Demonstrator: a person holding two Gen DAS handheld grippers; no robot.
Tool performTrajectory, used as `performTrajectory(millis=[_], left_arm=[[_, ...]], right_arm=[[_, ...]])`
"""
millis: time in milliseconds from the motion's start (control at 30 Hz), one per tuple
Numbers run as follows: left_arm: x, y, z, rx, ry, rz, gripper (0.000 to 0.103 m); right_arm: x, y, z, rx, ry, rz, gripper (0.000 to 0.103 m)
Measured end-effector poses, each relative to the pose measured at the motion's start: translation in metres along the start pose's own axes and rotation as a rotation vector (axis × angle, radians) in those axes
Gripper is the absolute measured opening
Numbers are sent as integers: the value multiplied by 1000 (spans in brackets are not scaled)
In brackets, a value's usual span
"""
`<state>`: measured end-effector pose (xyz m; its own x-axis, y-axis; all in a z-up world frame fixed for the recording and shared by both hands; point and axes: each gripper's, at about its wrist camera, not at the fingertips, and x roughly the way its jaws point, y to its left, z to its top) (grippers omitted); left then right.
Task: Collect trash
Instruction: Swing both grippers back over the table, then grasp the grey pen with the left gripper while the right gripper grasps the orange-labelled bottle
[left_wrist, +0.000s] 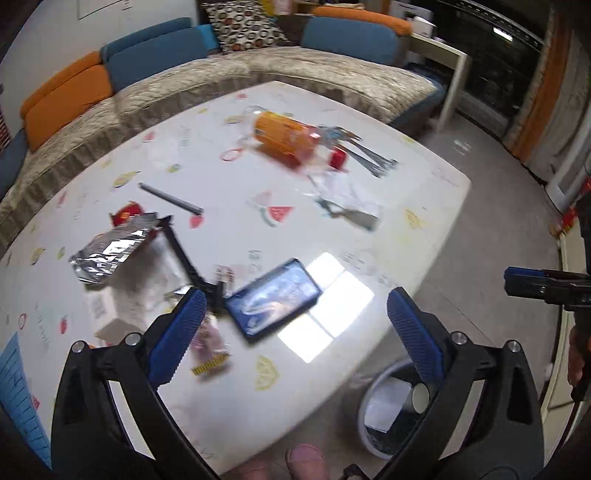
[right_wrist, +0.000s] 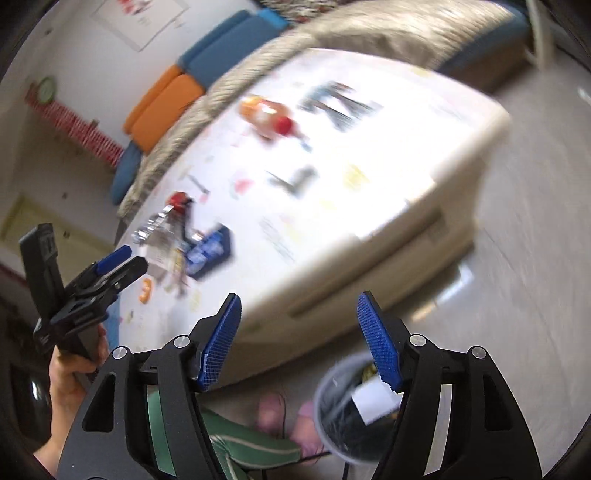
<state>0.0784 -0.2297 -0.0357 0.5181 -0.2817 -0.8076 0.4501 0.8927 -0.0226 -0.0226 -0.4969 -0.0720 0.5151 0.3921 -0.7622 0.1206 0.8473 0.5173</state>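
My left gripper (left_wrist: 295, 328) is open and empty above the near edge of the white table (left_wrist: 229, 155). Trash lies on the table: a silver foil wrapper (left_wrist: 110, 251), a small snack packet (left_wrist: 208, 347), an orange-labelled plastic bottle (left_wrist: 284, 138) with a red cap, and crumpled clear wrapping (left_wrist: 347, 199). A grey trash bin (left_wrist: 388, 402) stands on the floor below the table's edge, with paper inside. My right gripper (right_wrist: 297, 339) is open and empty beside the table, above the bin (right_wrist: 343, 417). The right wrist view is motion-blurred.
A phone (left_wrist: 273, 299), a pen (left_wrist: 170, 197), black glasses (left_wrist: 184, 254) and metal forks (left_wrist: 369, 155) also lie on the table. A sofa (left_wrist: 184, 85) curves behind it. The person's feet (left_wrist: 304, 458) stand by the bin. Grey floor (left_wrist: 480, 221) lies to the right.
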Motion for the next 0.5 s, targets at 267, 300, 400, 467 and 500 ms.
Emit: performTrajectory(millis=[267,300,400,467,500], left_arm=[[24,78,35,-232,-1,141,96],[28,87,34,-254,7,145,96],[47,98,41,-313,36,146,96],[65,104,47,-353,76,164,96],[72,106,50,-368,95,178,96]], right_arm=[[50,81,102,-221,37,-14,69],[58,87,112,-239,46,-23,69],[88,101,146,-316,81,-62,69],[107,104,169,-351,109,-82,69],[116,104,177,-367,118,-93,69]])
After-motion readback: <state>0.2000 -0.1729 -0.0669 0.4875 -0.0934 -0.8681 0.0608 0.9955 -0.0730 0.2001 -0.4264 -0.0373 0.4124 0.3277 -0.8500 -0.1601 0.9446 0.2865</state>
